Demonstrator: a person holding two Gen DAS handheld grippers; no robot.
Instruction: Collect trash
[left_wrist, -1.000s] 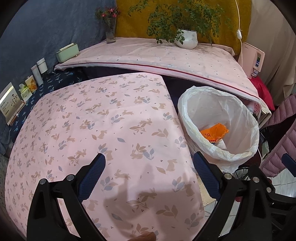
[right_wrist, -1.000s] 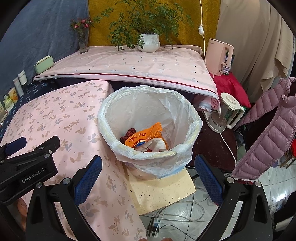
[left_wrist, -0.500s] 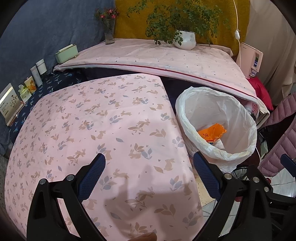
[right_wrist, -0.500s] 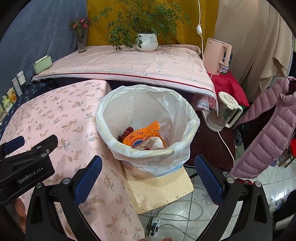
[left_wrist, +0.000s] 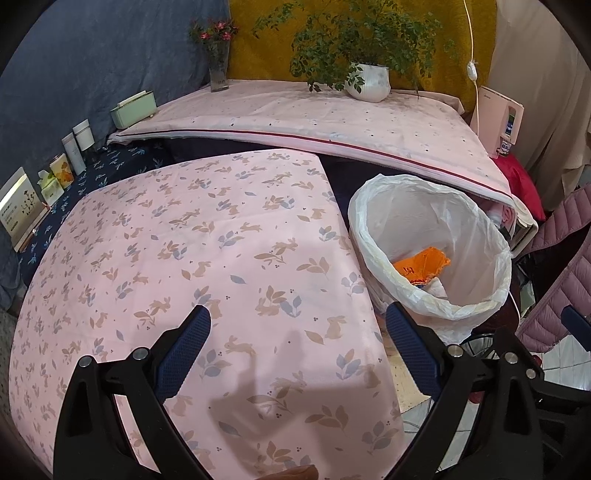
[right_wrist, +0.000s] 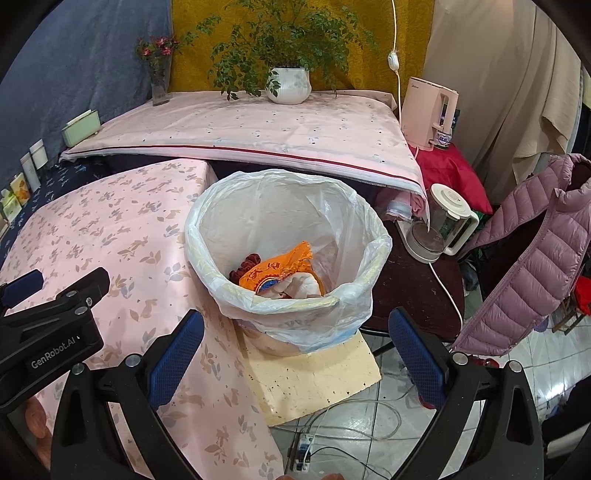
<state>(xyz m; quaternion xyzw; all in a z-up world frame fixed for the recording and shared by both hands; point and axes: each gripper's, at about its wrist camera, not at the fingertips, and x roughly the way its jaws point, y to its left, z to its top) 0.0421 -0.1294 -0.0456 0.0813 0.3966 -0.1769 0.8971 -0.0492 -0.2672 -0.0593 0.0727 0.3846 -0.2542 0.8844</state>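
Both pairs of blue-padded fingers stand spread wide with nothing between them. The left gripper (left_wrist: 297, 347) hovers over the near right corner of the surface (left_wrist: 184, 258), which is draped in a pink cloth printed with rabbits and leaves; I see no litter anywhere on that cloth. The right gripper (right_wrist: 295, 349) hangs past the surface's right edge, pointed at the bin (right_wrist: 288, 240), so anything it carried would drop straight in.

The bin sits just beside that right edge on a pale foam block (right_wrist: 314, 376) on the floor, its white liner folded over the rim to keep the mouth open. Inside lies the trash: an orange wrapper (right_wrist: 275, 267) on top of something dark red and a whitish scrap.

Judging by the bare cloth and empty fingers, the collecting looks finished or nearly so. Beyond, a potted plant (right_wrist: 288, 85) and a vase of flowers (right_wrist: 160, 83) stand on a raised shelf, clearly kept, not waste.
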